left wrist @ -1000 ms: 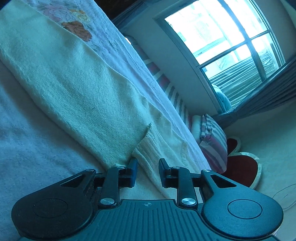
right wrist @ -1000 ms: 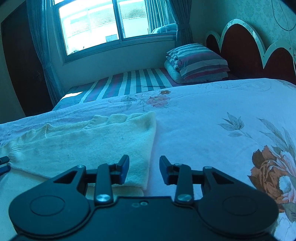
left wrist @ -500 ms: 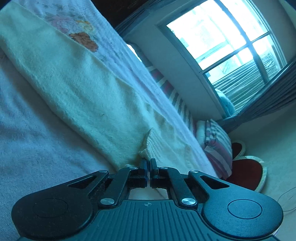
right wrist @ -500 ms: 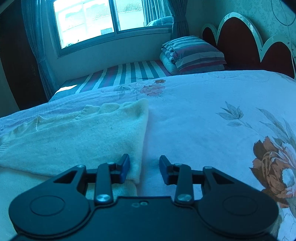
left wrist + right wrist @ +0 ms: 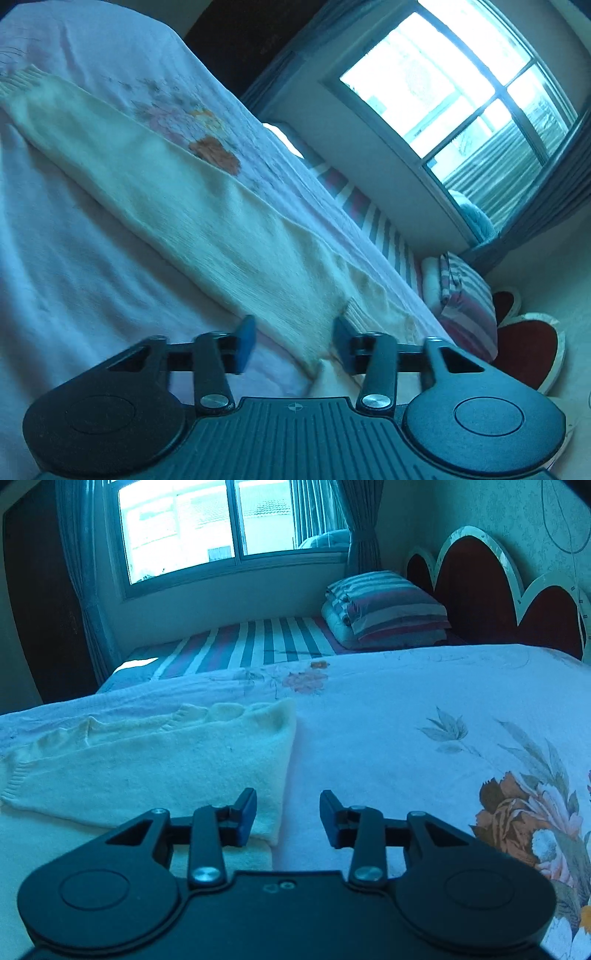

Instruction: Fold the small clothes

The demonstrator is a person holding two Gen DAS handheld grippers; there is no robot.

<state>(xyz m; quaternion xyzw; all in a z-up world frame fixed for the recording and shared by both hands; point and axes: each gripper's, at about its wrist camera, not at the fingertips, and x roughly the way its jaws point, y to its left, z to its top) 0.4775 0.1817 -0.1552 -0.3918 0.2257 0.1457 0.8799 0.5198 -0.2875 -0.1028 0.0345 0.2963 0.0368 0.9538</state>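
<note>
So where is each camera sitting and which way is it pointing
Left wrist: on the left gripper, tilted, looking along the cream sweater toward the window; its open jaws show.
Right wrist: on the right gripper, level over the bed, facing the headboard; its open jaws show.
Shared: sweater, window, striped pillow.
</note>
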